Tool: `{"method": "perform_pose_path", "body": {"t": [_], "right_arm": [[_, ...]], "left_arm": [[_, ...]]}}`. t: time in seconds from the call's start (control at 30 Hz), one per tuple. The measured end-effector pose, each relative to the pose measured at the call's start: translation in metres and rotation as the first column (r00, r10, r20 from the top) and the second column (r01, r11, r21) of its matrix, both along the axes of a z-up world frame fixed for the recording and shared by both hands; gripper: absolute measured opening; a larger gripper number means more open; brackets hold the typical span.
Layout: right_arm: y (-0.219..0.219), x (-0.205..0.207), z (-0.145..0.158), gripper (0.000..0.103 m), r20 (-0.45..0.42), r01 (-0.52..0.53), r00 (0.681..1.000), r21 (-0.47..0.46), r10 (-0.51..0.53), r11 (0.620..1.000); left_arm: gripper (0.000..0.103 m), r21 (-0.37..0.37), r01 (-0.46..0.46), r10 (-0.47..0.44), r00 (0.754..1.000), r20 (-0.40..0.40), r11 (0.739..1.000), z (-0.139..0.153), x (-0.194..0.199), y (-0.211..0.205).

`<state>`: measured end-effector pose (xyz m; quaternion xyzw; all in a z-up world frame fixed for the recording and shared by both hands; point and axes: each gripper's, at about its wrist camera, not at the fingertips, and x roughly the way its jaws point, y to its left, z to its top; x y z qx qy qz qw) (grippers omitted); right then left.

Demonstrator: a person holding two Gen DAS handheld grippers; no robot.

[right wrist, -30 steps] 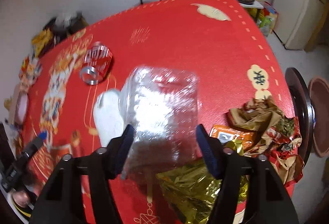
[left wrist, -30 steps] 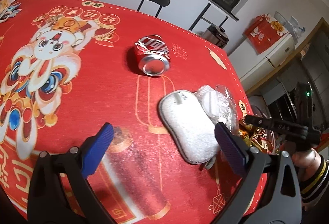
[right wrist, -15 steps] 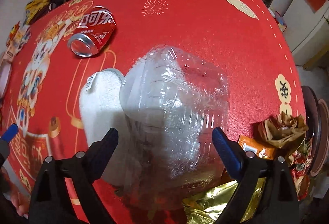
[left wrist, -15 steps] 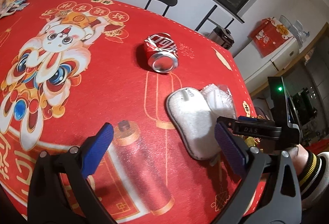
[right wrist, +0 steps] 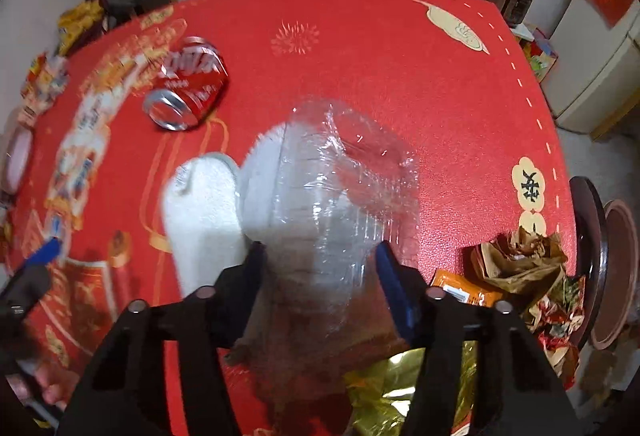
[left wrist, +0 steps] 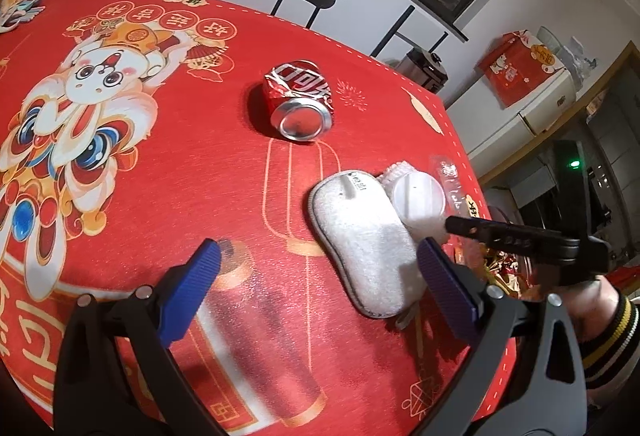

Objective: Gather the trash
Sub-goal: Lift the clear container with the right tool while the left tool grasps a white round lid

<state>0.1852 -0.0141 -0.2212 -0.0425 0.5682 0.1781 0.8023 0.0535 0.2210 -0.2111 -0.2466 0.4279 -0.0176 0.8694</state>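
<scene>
On the red tablecloth (right wrist: 400, 56), beside the white pad (right wrist: 204, 204), my right gripper (right wrist: 320, 268) has just been closing on the crumpled clear plastic container (right wrist: 340, 196), pads pressing its sides to lift it as trash.

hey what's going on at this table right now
A person is clearing trash off a red tablecloth with a handheld gripper in each hand. The right gripper has just been closing its jaws around a clear plastic container, which sits between the fingers beside a white pad. The left gripper hangs open above the cloth, holding nothing. A crushed red soda can lies on its side farther back, and crumpled wrappers are piled near the table edge.
</scene>
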Motion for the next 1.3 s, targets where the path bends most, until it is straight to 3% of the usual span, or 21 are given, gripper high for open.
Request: {"method": "perform_pose_path", "body": {"t": [0.13,0.37,0.77,1.1,1.3], "right_arm": [[-0.021,-0.003,0.013,0.039,0.000,0.037,0.999,0.060,-0.037,0.997],[-0.063,-0.007,0.023,0.032,-0.015,0.120,0.993,0.143,-0.119,0.982],[-0.078,-0.004,0.013,0.034,-0.047,0.157,0.987,0.174,-0.151,0.972],[-0.081,-0.006,0.025,0.028,-0.009,0.162,0.986,0.212,-0.164,0.964],[-0.083,-0.006,0.027,0.028,-0.002,0.159,0.987,0.220,-0.162,0.963]], "left_arm": [[0.096,-0.001,0.022,-0.022,1.000,0.004,1.000,0.001,0.004,-0.006],[0.096,0.001,0.057,-0.057,0.998,0.001,0.998,0.000,0.009,-0.017],[0.096,0.004,0.089,-0.089,0.996,-0.010,0.996,-0.002,0.015,-0.029],[0.095,-0.043,0.106,-0.108,0.993,-0.044,0.993,-0.015,0.022,-0.037],[0.087,-0.029,0.161,-0.162,0.986,-0.046,0.987,-0.018,0.047,-0.058]]}}
